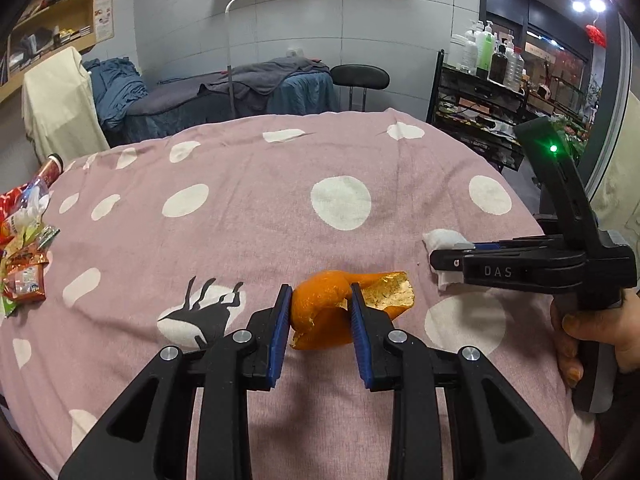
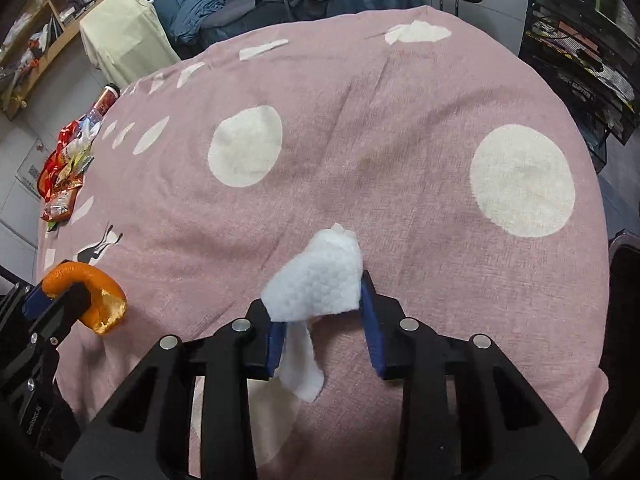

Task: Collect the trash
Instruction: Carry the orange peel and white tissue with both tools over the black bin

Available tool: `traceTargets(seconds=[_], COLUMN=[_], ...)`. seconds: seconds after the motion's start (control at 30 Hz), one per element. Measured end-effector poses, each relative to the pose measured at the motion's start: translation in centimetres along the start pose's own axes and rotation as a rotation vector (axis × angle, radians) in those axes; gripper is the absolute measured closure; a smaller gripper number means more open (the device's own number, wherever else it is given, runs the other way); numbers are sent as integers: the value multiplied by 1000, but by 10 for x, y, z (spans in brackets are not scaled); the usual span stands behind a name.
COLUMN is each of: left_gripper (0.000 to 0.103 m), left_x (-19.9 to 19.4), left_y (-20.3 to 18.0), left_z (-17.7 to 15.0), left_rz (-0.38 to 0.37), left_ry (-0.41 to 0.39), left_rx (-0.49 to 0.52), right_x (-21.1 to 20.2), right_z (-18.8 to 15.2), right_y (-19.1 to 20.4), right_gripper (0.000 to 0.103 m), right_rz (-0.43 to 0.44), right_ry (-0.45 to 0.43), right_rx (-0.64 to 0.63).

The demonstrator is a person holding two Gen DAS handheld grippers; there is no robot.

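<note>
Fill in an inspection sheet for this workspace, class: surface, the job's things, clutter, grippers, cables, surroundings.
Surface: pink cloth with white dots, wrinkled.
Job's things: orange peel; white tissue; pile of wrappers with a bottle at the far left edge.
Clutter: nothing seen besides the trash.
Grippers: left gripper shut on the orange peel; right gripper around the white tissue, grip unclear.
Cables: nothing seen.
Surroundings: bed with grey covers, black chair, rack of bottles, wall shelves.
</note>
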State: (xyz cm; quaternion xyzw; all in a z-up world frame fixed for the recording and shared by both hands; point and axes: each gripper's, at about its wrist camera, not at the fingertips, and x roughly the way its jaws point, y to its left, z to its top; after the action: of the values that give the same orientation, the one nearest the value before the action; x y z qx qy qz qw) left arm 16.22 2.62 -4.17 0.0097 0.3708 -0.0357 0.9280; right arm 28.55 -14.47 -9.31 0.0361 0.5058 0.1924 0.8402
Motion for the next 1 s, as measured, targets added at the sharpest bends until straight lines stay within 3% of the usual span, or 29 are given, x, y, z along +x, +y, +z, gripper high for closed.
traceTargets(seconds=[0.13, 0.5, 1.0], left_gripper=[74, 74, 74], left_x=[-8, -34, -37], left_y=[-3, -57, -145], left_z=[-5, -10, -17], left_rz=[-34, -160, -318], left_ry=[-11, -67, -54], left_rx=[-28, 10, 132], right_x=[-33, -107, -166], right_z=[-14, -66, -141], right_y=[-7, -39, -124], right_gripper=[70, 70, 70], right_rz=[26, 44, -136], right_ry=[-122, -290, -421], right_rx=[21, 119, 324])
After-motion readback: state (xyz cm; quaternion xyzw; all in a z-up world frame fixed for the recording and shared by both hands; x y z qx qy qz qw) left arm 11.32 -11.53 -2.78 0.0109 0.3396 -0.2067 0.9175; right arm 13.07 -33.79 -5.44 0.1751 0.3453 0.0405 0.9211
